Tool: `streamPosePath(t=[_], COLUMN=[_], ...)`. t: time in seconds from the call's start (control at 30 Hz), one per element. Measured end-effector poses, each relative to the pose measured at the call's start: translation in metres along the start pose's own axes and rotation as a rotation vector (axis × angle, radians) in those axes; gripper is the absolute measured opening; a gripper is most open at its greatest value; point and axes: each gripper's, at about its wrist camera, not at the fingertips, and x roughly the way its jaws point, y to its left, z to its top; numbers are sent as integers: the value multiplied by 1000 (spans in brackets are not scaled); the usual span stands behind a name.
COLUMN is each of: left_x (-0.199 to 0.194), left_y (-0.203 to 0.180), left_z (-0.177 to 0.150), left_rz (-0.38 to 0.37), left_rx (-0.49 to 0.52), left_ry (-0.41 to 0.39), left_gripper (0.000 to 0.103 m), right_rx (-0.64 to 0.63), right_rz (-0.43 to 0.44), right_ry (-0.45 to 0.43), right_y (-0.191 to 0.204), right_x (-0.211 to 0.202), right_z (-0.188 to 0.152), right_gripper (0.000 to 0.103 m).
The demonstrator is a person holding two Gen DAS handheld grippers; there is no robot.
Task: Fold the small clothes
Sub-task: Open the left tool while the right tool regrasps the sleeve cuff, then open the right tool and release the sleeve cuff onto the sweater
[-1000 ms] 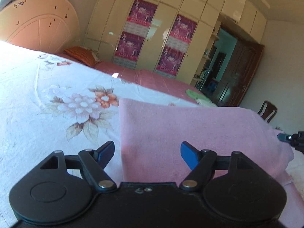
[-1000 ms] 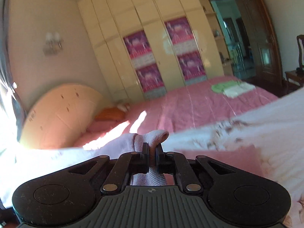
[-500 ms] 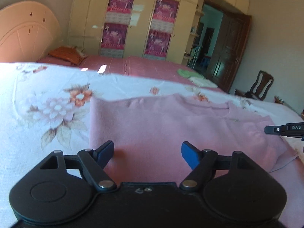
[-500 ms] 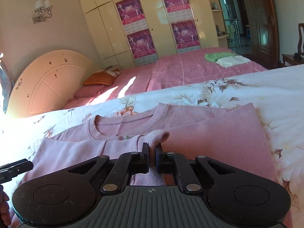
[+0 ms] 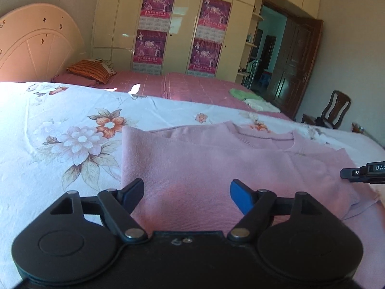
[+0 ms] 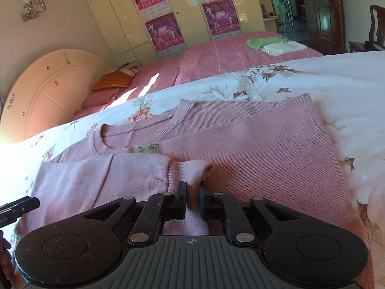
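Note:
A pink knit sweater (image 5: pixel 216 159) lies flat on the floral bedsheet (image 5: pixel 60 130), sides folded in; it also shows in the right wrist view (image 6: pixel 264 144) with its neckline (image 6: pixel 144 134) toward the far side. My left gripper (image 5: pixel 187 192) is open and empty, just above the sweater's near left part. My right gripper (image 6: pixel 192 197) has its jaws slightly parted around the sleeve cuff (image 6: pixel 190 168), which lies on the sweater's body. The right gripper's tip (image 5: pixel 363 174) shows at the right edge of the left wrist view.
A second bed with a pink cover (image 6: pixel 228 53) lies beyond, carrying folded green and white cloths (image 6: pixel 276 44) and an orange pillow (image 5: pixel 89 71). A headboard (image 5: pixel 36 45), wardrobes (image 5: pixel 180 24), a door (image 5: pixel 298 67) and a wooden chair (image 5: pixel 334 108) stand further off.
My right gripper has carried the sleeve cuff down onto the sweater's body and its jaws have begun to part. My left gripper has stayed open over the sweater, with its view now level.

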Motion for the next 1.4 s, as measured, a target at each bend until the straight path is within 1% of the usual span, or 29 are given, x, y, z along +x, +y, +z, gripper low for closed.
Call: streamPosePath(t=[0.03, 0.1, 0.13, 0.17, 0.2, 0.23, 0.27, 0.3, 0.37, 0.4, 0.47, 0.53, 0.57, 0.6, 0.63, 0.67, 0.7, 0.73, 0.8, 0.93, 1.1, 1.23, 1.27, 1.3, 1.33, 1.37, 1.4], left_x=[-9, -19, -18, -12, -5, -1, -1, 0, -1, -2, -3, -7, -11, -14, -15, -11, -5, -2, -2, 0, 1, 0, -3, -11, -22, -34, -47], left_y=[-1, -3, -4, -5, -4, -4, -5, -6, -9, -12, -18, -25, -28, -32, -35, -37, -37, -36, -39, -42, -45, -51, -54, -58, -62, -64, -65], left_z=[-3, -10, -14, -18, -24, -28, -27, -25, -25, -27, -31, -28, -26, -25, -26, -28, -31, -36, -38, -38, -38, -36, -31, -28, -27, -29, -33], left_rz=[1, -9, -6, 15, 34, 38, 43, 53, 72, 82, 103, 139, 140, 135, 140, 159, 173, 178, 195, 212, 226, 252, 273, 291, 296, 289, 277], left_rx=[-8, -22, -19, -7, 0, 6, 15, 19, 38, 56, 90, 94, 87, 88, 93, 96, 89, 79, 94, 99, 107, 118, 114, 117, 128, 137, 138], left_ry=[-16, -18, 2, 33, 68, 76, 70, 79, 88, 93, 98, 104, 91, 76, 78, 100, 135, 133, 126, 131, 137, 160, 182, 181, 159, 138, 128], left_gripper=[78, 80, 80, 80, 80, 80, 80, 80, 80, 80, 80, 80, 80, 82, 84, 84, 84, 85, 86, 86, 88, 89, 88, 87, 92, 95, 96], right_rx=[-4, 25, 40, 40, 31, 16, -9, -24, -11, -32, -115, -150, -144, -133, -117, -110, -113, -115, -109, -131, -152, -199, -201, -189, -175, -167, -161], right_rz=[20, 44, 66, 73, 63, 60, 54, 47, 29, 16, -9, -44, -45, -23, 13, 27, 18, 6, 28, 31, 69, 59, 56, 51, 49, 54, 55], right_ry=[-29, -14, 7, 25, 49, 61, 61, 57, 57, 60, 50, 30, -2, -37, -61, -57, -12, 41, 9, 15, 15, 20, 27, 49, 64, 42, -6], right_y=[0, -1, -2, -2, 0, 2, 4, 5, 3, 4, 9, 18, 20, 22, 23, 23, 22, 20, 12, 13, 8, 12, 13, 14, 14, 13, 10], right_x=[-11, -21, -22, -20, -15, -11, -9, -9, -12, -14, -16, -22, -28, -33, -36, -34, -24, -12, -10, -14, -15, -14, -15, -17, -25, -37, -52], right_z=[-3, -10, -15, -19, -24, -29, -32, -33, -32, -33, -39, -38, -37, -36, -35, -36, -36, -40, -48, -47, -49, -49, -47, -43, -38, -37, -38], right_gripper=[52, 52, 51, 51, 45, 23, 9, 6, 5, 4, 4, 5, 5, 5, 5, 5, 5, 5, 5, 5, 5, 5, 5, 5, 11, 28, 86])
